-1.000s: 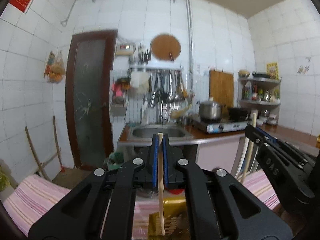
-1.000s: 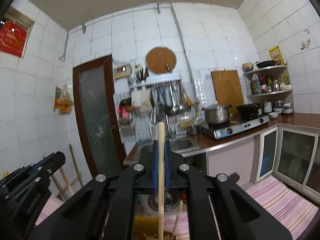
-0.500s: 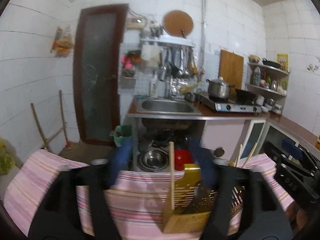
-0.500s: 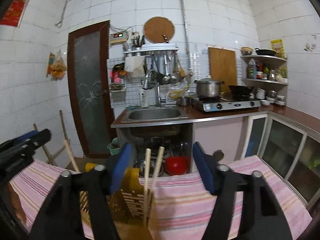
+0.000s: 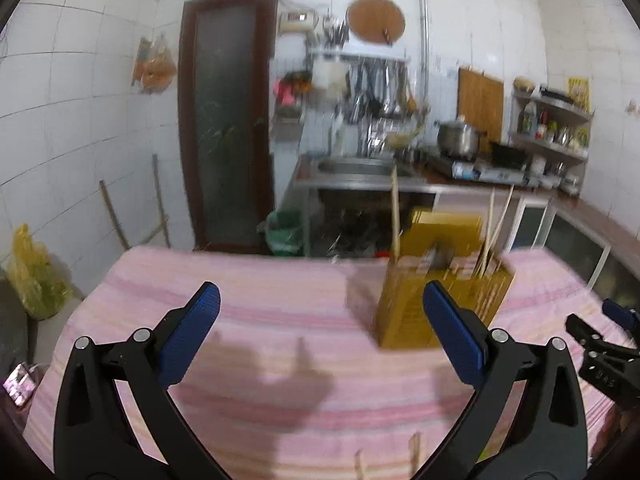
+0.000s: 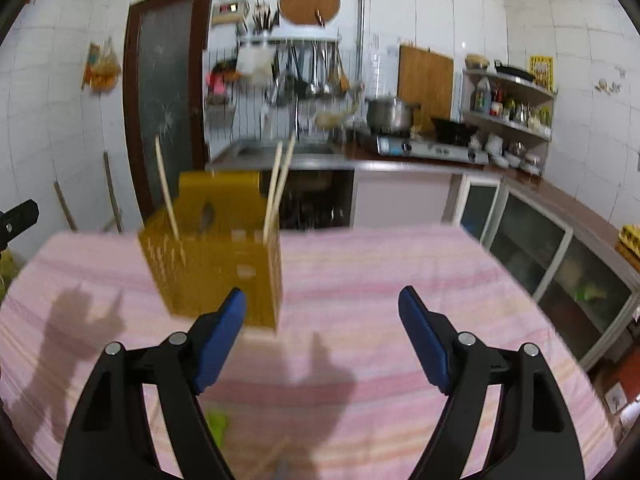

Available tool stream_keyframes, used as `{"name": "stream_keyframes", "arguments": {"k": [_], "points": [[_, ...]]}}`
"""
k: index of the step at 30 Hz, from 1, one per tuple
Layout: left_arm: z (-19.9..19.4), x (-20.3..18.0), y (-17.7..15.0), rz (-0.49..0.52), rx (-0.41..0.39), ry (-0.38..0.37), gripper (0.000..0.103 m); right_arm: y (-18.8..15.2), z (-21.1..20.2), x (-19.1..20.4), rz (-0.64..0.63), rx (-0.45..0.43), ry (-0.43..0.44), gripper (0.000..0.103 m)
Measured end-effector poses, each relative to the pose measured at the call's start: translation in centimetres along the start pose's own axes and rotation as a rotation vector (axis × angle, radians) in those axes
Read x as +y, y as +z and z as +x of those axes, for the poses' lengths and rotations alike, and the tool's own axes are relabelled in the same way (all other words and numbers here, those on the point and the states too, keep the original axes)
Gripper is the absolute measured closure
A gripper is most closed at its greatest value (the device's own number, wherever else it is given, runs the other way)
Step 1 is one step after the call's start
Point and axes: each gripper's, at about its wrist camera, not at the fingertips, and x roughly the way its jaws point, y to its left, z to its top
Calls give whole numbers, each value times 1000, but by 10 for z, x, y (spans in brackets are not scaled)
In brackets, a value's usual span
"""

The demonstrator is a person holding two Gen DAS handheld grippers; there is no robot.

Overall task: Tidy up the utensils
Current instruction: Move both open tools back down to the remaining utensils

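Both tools [image 5: 320, 320] [image 6: 322, 320] now spread—chopsticks [image 6: 276, 188] released into holder [image 6: 216, 268].

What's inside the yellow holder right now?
The yellow holder has three chopsticks standing in it: one at one end, two together at the other. Its walls hide their lower ends and the bottom.

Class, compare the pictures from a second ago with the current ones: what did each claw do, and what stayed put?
Both claws let go: the left claw and right claw, each formerly shut on a chopstick, are open and drawn back. The chopsticks now stand in the yellow holder, which stays on the pink cloth.
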Motion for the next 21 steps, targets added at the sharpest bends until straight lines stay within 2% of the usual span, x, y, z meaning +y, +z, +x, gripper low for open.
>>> {"name": "stream_keyframes", "arguments": {"k": [6, 11, 14, 21], "points": [[11, -3, -55, 54, 173, -4, 5, -47, 16, 3, -5, 145, -10, 26], [15, 0, -92, 3, 268, -32, 5, -83, 24, 4, -11, 252, -25, 27], [21, 3, -105, -32, 326, -23, 5, -93, 25, 5, -6, 295, -27, 39], [26, -13, -122, 24, 372, 1, 6, -99, 28, 6, -1, 325, -20, 47]]}}
